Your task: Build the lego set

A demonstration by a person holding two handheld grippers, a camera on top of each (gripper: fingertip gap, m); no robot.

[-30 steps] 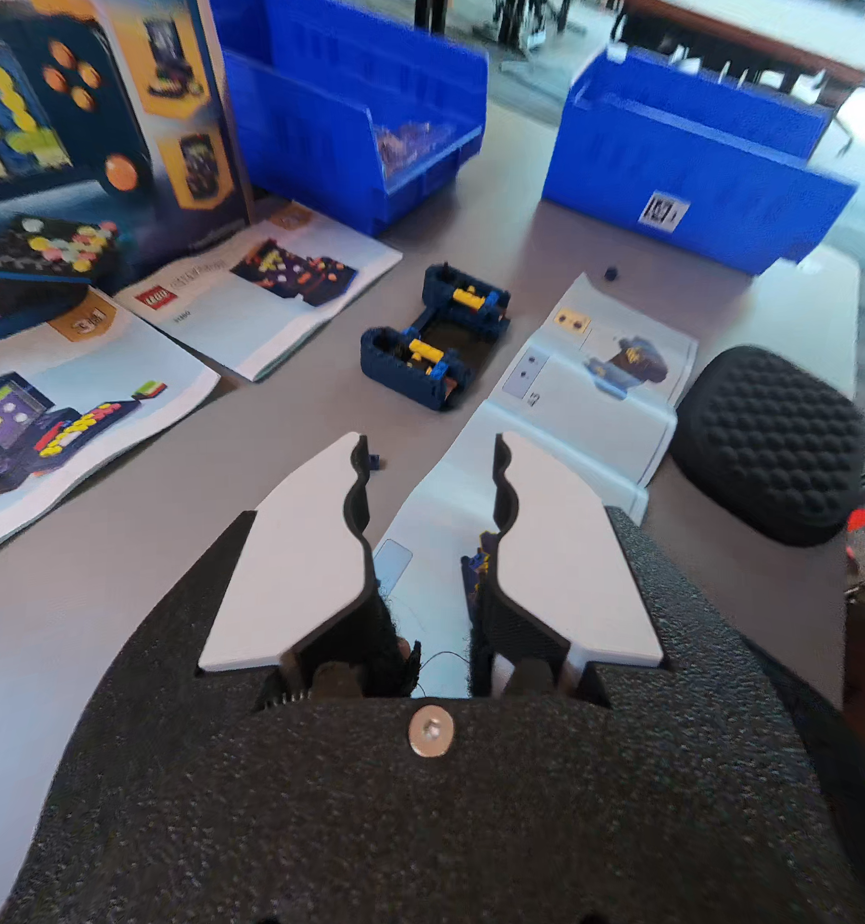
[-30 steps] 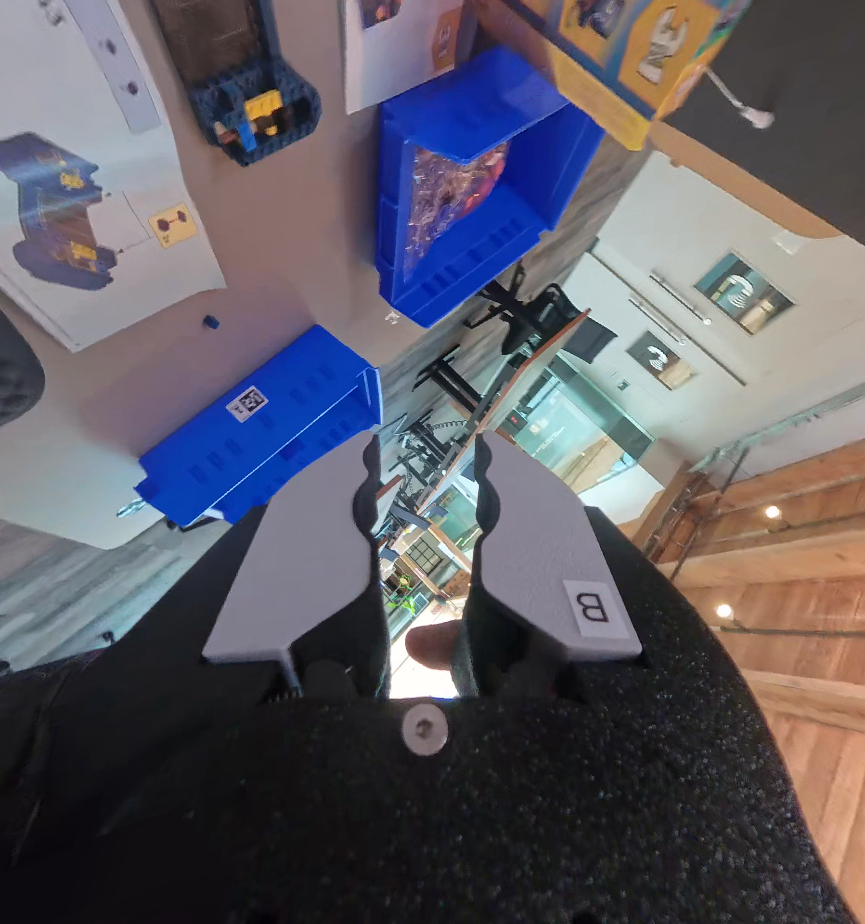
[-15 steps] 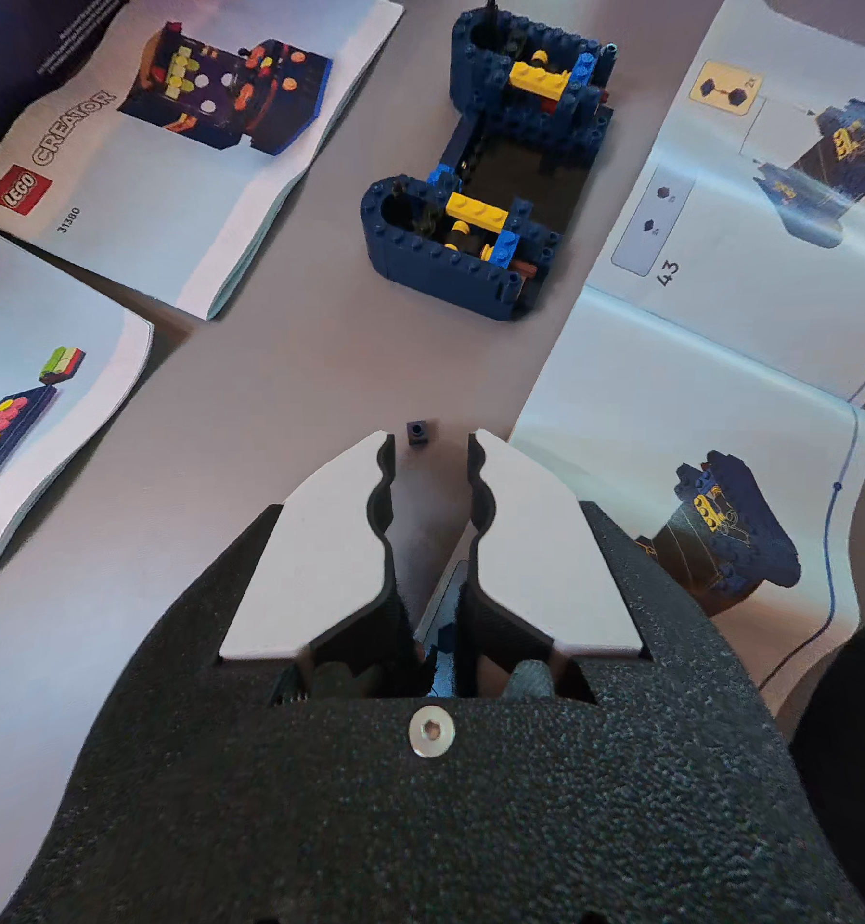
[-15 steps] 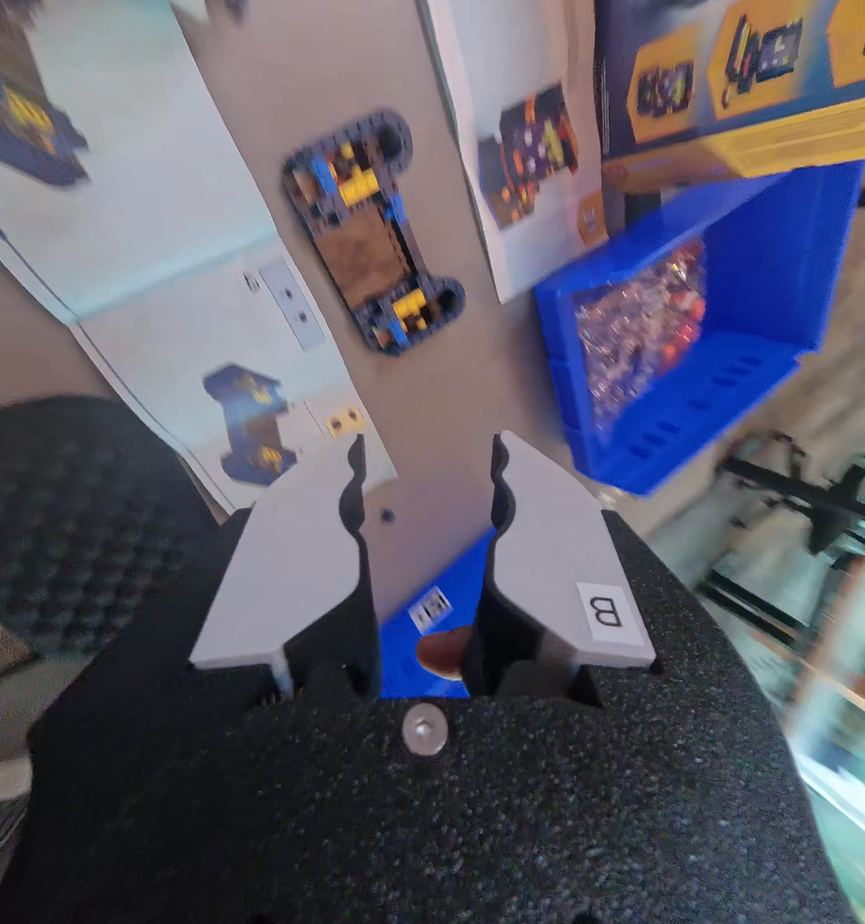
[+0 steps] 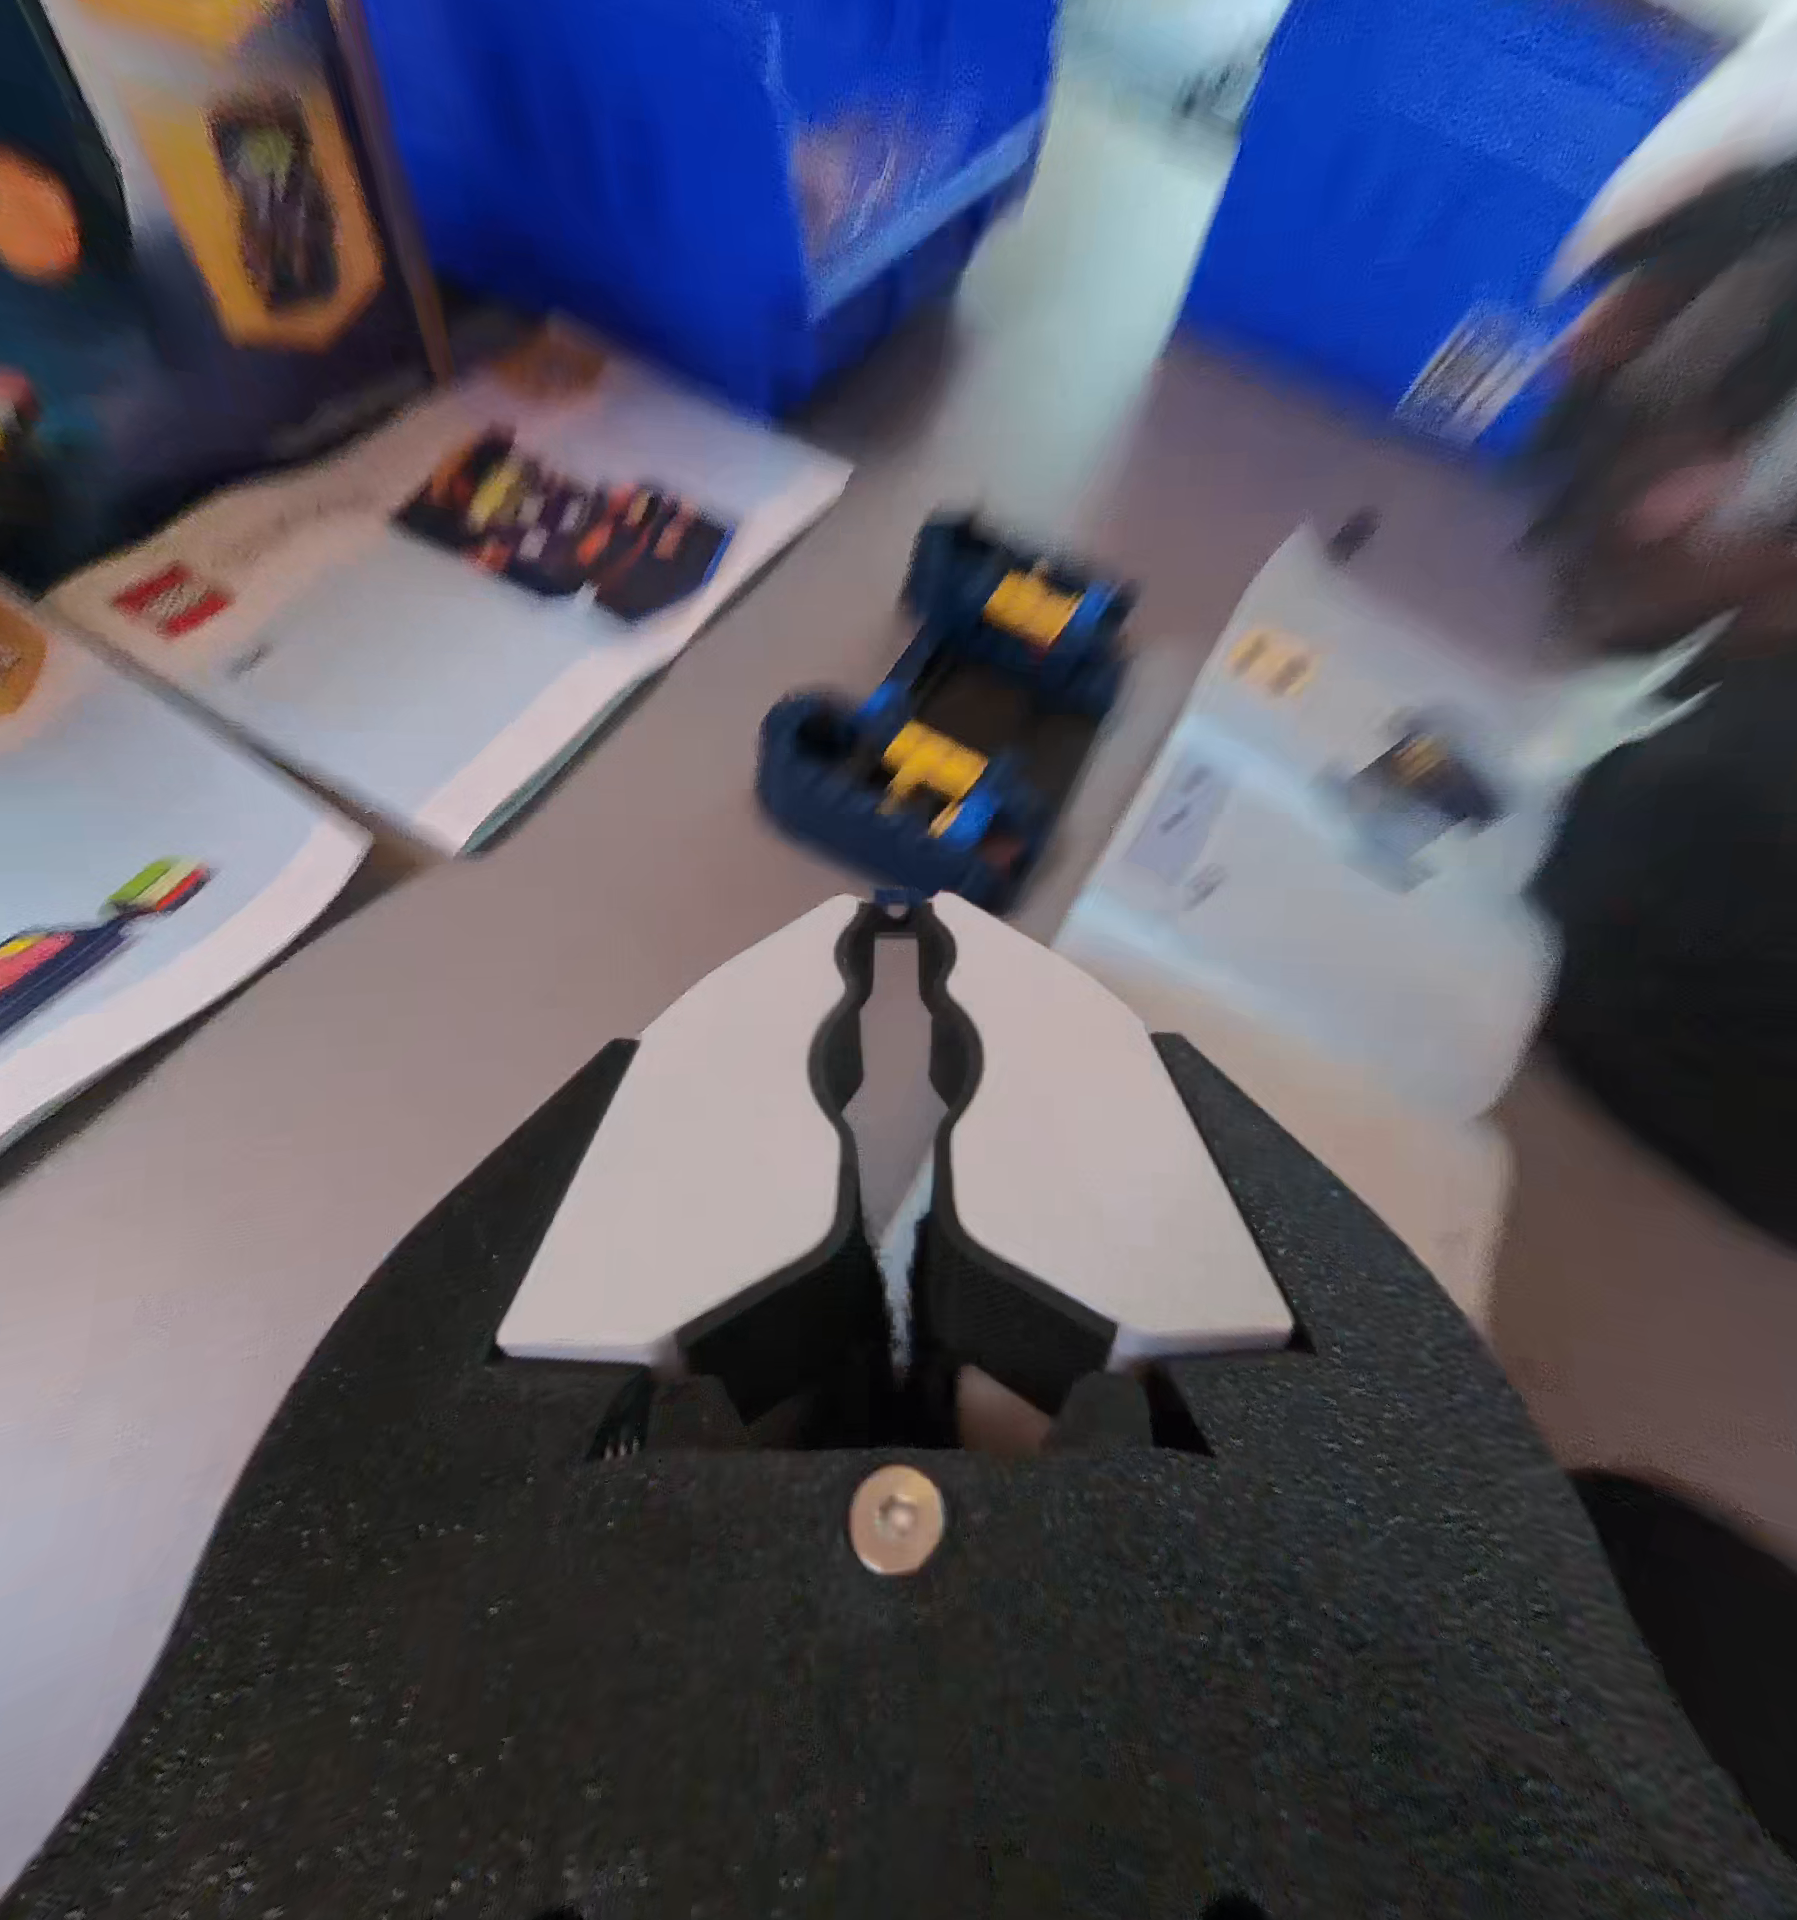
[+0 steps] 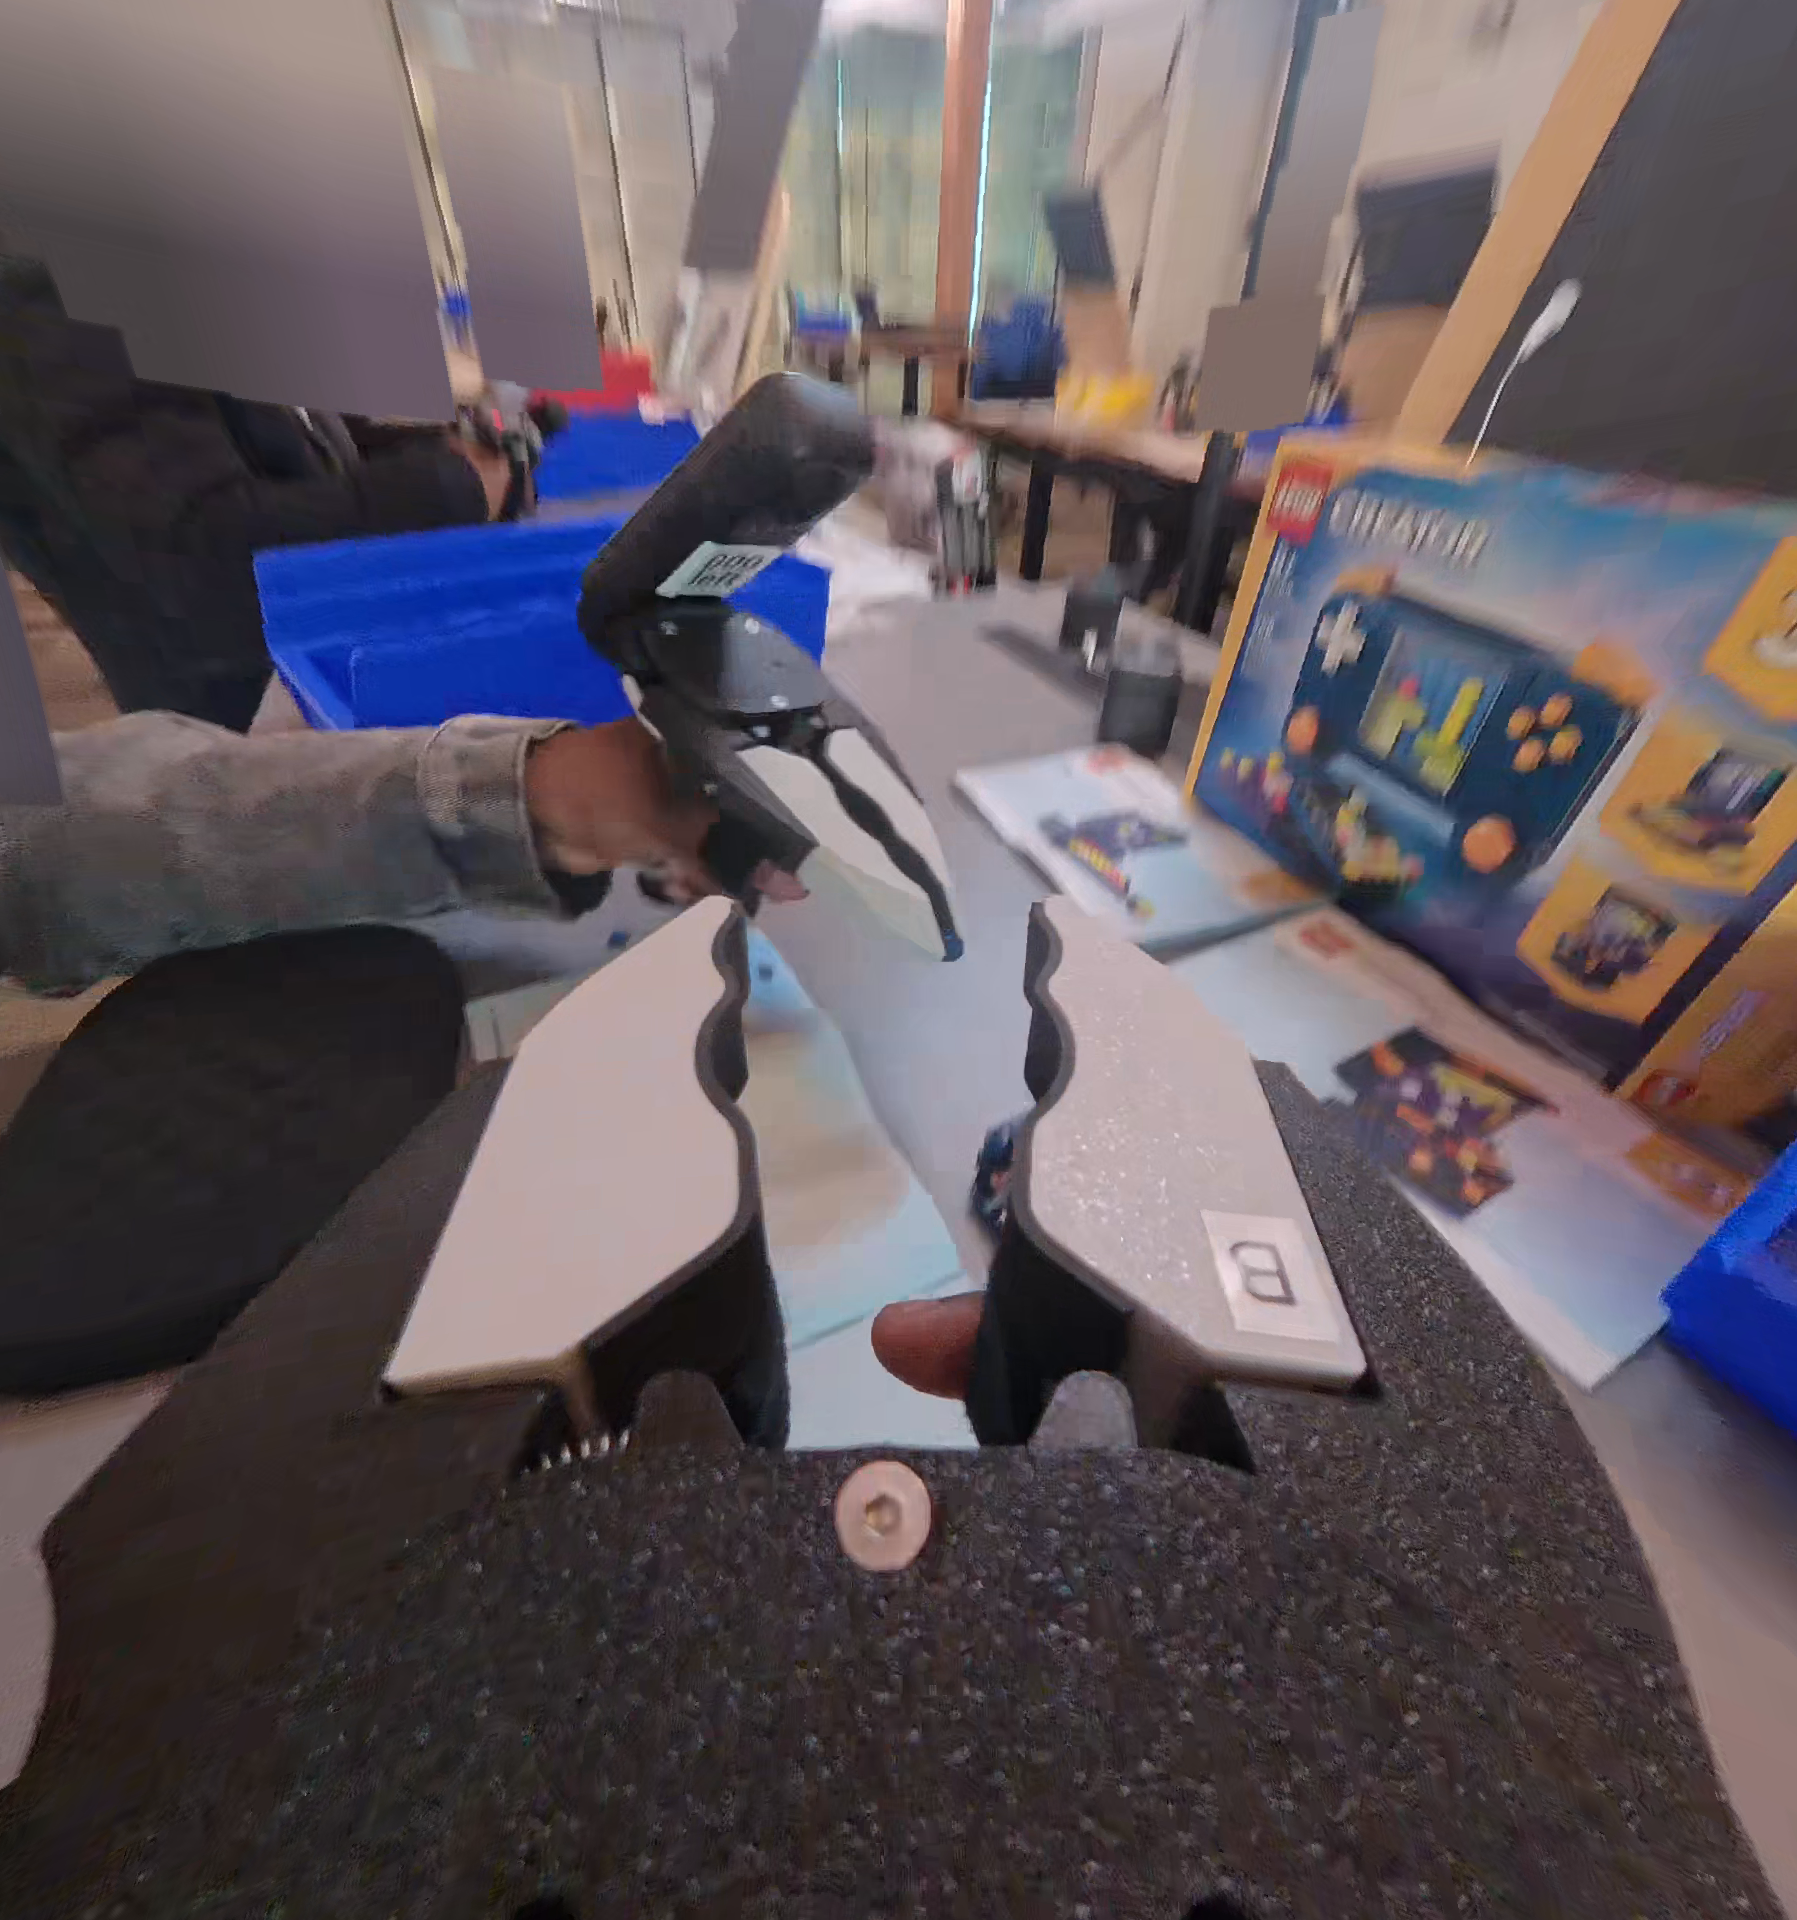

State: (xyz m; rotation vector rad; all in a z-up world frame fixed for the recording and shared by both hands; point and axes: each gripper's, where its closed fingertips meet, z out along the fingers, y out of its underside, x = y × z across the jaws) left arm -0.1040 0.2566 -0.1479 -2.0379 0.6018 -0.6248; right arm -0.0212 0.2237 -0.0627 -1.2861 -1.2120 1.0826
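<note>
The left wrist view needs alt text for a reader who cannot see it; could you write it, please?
The left hand-held gripper pinches a tiny blue brick at its fingertips above a grey table. Beyond lie a dark blue and yellow brick assembly, open instruction booklets and blue bins, all motion-blurred.

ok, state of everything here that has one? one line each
left gripper: fingers shut on a small dark blue brick at the tips, lifted off the table.
right gripper: fingers open, nothing between them.
dark blue brick assembly: partly built, lying flat on the grey table.
instruction booklet: lying open.
second booklet: closed, cover up.
toy box: standing upright.
blue bin: holds clear bags.
</note>
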